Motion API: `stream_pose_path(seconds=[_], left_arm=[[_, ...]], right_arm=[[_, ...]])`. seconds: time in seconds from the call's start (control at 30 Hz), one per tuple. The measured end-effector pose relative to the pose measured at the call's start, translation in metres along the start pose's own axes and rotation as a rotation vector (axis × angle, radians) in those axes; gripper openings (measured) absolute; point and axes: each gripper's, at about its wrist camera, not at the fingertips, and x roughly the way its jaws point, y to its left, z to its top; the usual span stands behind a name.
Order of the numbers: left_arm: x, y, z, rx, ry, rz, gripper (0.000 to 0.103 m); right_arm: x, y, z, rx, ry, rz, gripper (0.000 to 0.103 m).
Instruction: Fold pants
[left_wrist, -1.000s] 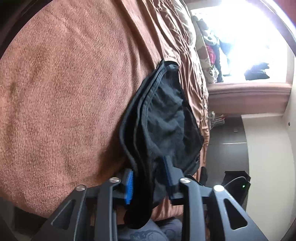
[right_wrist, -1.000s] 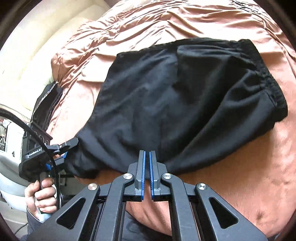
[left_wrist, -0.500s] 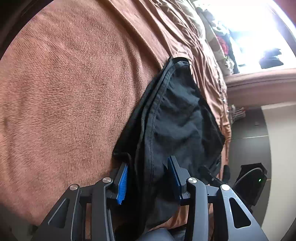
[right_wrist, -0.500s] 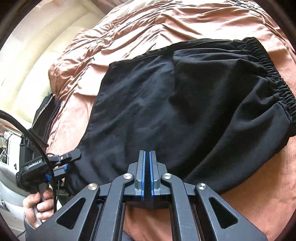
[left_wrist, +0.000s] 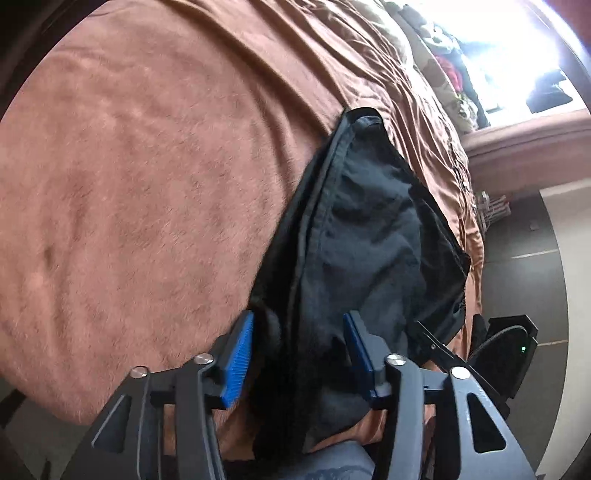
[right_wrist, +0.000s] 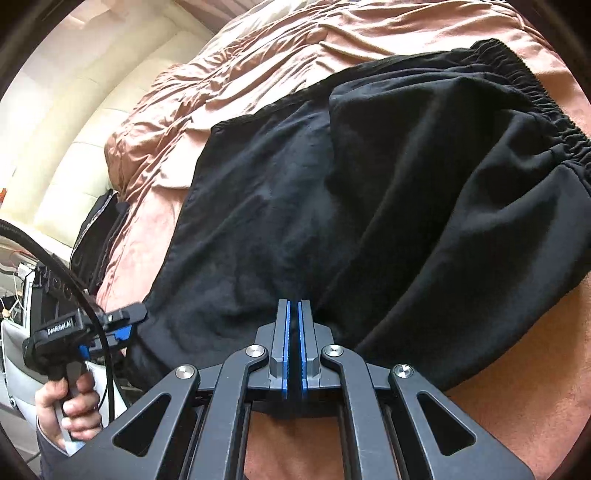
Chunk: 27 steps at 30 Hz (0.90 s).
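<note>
Black pants (right_wrist: 369, 184) lie folded on a brown bedspread (right_wrist: 277, 48), elastic waistband (right_wrist: 535, 99) at the right. My right gripper (right_wrist: 294, 306) is shut on the near edge of the pants, with dark cloth between its blue pads. My left gripper (left_wrist: 298, 332) is open, its blue pads (left_wrist: 238, 354) on either side of the pants' hem (left_wrist: 295, 277) at the bed's edge. It also shows in the right wrist view (right_wrist: 122, 325), held in a hand at the pants' left end.
The brown bed blanket (left_wrist: 147, 184) fills the left. A dark bag (right_wrist: 96, 229) sits beside the bed by a cream headboard (right_wrist: 92, 122). A bright window (left_wrist: 517, 55) and clothes pile (left_wrist: 450, 70) lie beyond the bed.
My left gripper has opened wider around the hem and pushed in along the pants. My right gripper, still shut on the edge, has moved forward over the pants, bunching the cloth.
</note>
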Motion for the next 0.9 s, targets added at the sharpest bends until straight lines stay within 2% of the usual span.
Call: stream_pose_path(seconds=[0.2,0.3,0.33,0.37,0.4,0.57,0.9], left_arm=[[0.012,-0.007,0.010,0.037,0.010,-0.032,0.055],[0.015,-0.009,0.011,0.064,0.015,-0.027,0.054],[0.014,-0.010,0.011,0.072,0.014,-0.021,0.038],[0.014,-0.012,0.011,0.082,0.018,-0.014,0.018],[0.015,-0.013,0.011,0.085,0.024,-0.019,0.016],[0.000,-0.030,0.012,0.125,-0.012,-0.049,0.014],[-0.017,-0.106,0.024,0.244,-0.024,-0.144,0.013]], right_arm=[[-0.015,0.006,-0.005,-0.020,-0.041,0.050,0.001],[-0.011,0.006,-0.011,-0.034,-0.026,0.050,0.001],[-0.007,0.004,-0.012,-0.034,-0.007,0.038,0.001],[-0.002,0.002,-0.013,-0.030,0.010,0.031,0.001],[0.001,0.000,-0.015,-0.021,0.024,0.034,0.001],[-0.007,0.001,-0.013,-0.016,0.016,0.047,0.001],[-0.046,-0.008,-0.014,0.026,-0.070,0.085,0.001]])
